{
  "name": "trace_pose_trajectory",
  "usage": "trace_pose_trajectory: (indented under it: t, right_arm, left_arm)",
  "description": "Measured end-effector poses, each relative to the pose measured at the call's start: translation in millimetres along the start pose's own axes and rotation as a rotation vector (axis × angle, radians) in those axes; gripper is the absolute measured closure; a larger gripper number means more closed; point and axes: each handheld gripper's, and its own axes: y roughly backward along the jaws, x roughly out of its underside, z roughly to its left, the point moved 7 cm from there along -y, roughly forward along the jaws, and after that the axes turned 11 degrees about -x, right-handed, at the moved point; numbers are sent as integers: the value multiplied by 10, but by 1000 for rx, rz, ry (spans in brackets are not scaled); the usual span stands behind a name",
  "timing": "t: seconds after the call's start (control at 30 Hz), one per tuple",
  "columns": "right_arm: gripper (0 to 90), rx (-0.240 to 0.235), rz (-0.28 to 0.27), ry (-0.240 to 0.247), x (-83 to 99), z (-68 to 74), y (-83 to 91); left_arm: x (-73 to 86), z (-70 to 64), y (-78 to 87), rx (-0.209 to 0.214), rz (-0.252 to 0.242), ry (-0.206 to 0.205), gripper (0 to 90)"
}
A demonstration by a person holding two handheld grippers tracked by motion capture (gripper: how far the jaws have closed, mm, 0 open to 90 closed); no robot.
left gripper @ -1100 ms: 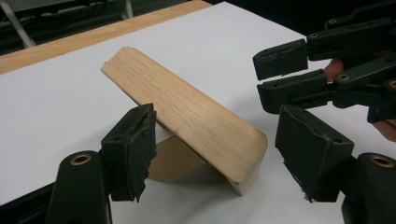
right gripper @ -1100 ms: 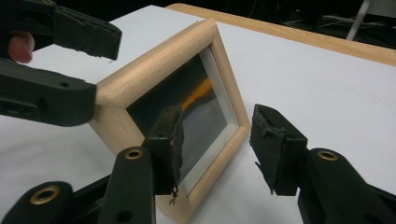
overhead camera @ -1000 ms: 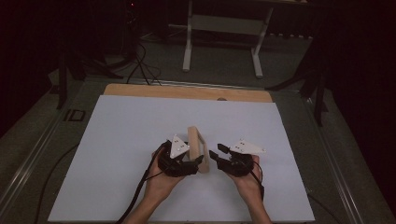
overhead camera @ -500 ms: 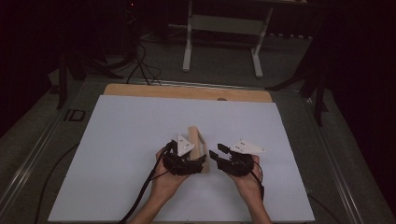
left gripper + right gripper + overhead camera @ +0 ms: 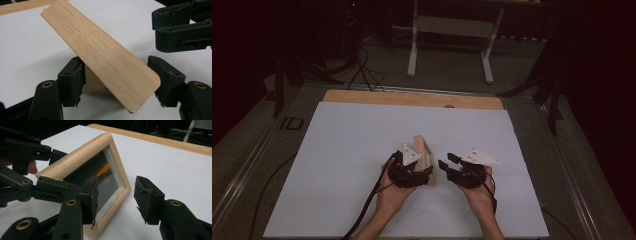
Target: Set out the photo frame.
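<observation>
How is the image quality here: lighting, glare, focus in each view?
High view: dim, dark surroundings, only the white table sheet reads well. Left gripper view: evenly lit, the wood grain of the light wooden picture frame sharp, soft shadow beneath it. Right gripper view: the frame's glass pane carries a dark reflection with an orange glint; the near right tongs look slightly soft.

Black grippers (image 5: 427, 172) (brass-ringed screws), grey plates

High view overhead; tool views close, sharing frame (image 5: 422, 150).
</observation>
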Motion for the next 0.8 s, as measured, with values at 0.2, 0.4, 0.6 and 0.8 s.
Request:
trace_pose_trajectory:
  t: [0.2, 0.4, 0.6, 0.8]
  right_arm:
    - [529, -2, -1, -1, -1, 3, -4]
    - [528, 1, -1, -2, -3, -2, -1]
    - [529, 1, -3, -3, -7, -4, 3]
    - [530, 3, -5, -1, -13, -5, 6]
  left_arm:
    - [-1, 65, 30, 5, 12, 14, 424]
    - [5, 182, 57, -8, 9, 29, 514]
    - [17, 284, 78, -9, 5, 48, 559]
    - [25, 309, 92, 7, 4, 40, 564]
